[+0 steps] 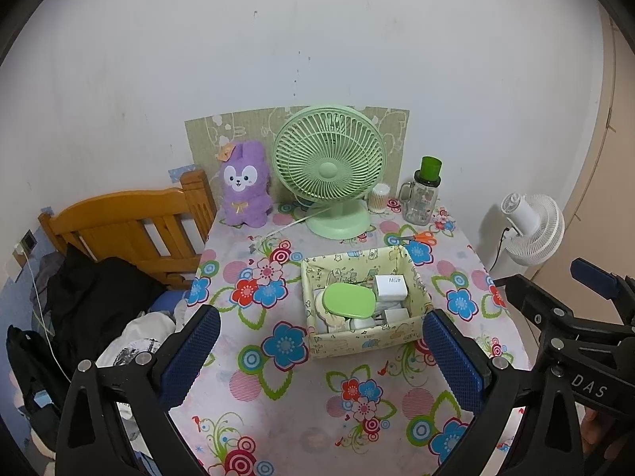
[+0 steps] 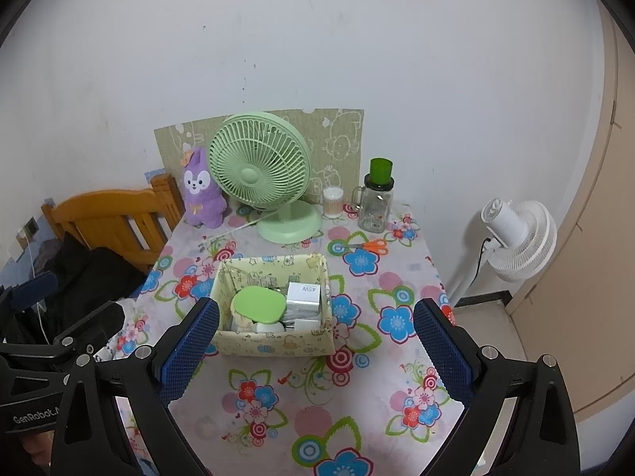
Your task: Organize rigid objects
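The left gripper [image 1: 317, 349] hangs above the near part of the table with its blue-padded fingers spread wide and nothing between them; the right gripper [image 2: 317, 347] is likewise released and empty, held just beside it at much the same height. Each shows at the edge of the other's view, the right one at the far right of the left wrist view and the left one at the far left of the right wrist view. Ahead of both, near the middle of the flowered tablecloth [image 1: 278, 388], stands a pale yellow fabric box [image 1: 369, 339] with printed walls. Inside it lie the rigid things: a green oval lid [image 1: 349, 300] resting on top of round white pieces, and a white charger block [image 1: 389, 286] marked 45W toward the right wall, with smaller white chargers beneath. Beyond the box, orange-handled scissors [image 1: 420, 238] lie flat on the cloth. Along the back edge stand a purple plush rabbit [image 1: 244, 186], a green desk fan [image 1: 329, 166], a tub of cotton swabs [image 1: 379, 197] and a glass jar with a green cap [image 1: 424, 194]. A wooden bed frame [image 1: 131, 222] sits to the left of the table, and a white floor fan [image 1: 532, 226] to its right.
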### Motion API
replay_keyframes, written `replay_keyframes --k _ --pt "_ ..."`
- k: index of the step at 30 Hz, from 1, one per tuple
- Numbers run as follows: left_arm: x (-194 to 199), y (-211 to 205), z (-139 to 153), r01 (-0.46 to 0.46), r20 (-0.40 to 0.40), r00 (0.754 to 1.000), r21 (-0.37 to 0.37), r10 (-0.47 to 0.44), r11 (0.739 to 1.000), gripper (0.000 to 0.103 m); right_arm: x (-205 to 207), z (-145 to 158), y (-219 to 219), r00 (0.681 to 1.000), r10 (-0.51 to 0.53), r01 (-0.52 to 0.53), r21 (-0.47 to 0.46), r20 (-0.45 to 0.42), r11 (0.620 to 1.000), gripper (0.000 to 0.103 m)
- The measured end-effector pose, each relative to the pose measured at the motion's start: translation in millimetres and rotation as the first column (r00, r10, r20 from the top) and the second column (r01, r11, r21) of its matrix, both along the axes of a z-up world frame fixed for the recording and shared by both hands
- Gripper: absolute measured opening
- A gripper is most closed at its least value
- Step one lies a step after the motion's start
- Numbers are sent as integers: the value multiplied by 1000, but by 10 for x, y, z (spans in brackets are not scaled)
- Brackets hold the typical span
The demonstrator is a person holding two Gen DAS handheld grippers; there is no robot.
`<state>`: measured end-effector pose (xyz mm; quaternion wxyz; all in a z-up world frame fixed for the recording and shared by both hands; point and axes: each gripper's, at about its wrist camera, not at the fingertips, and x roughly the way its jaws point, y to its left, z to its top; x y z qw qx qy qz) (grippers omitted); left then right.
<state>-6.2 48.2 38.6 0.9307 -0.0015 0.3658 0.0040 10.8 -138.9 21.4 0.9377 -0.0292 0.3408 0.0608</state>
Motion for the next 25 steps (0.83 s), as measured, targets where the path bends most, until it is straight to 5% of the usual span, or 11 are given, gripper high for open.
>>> replay_keyframes --k 25 --pt "113 51 -248 4 -45 999 -3 -4 1000 103 73 -248 23 998 -7 8 11 -57 1000 100"
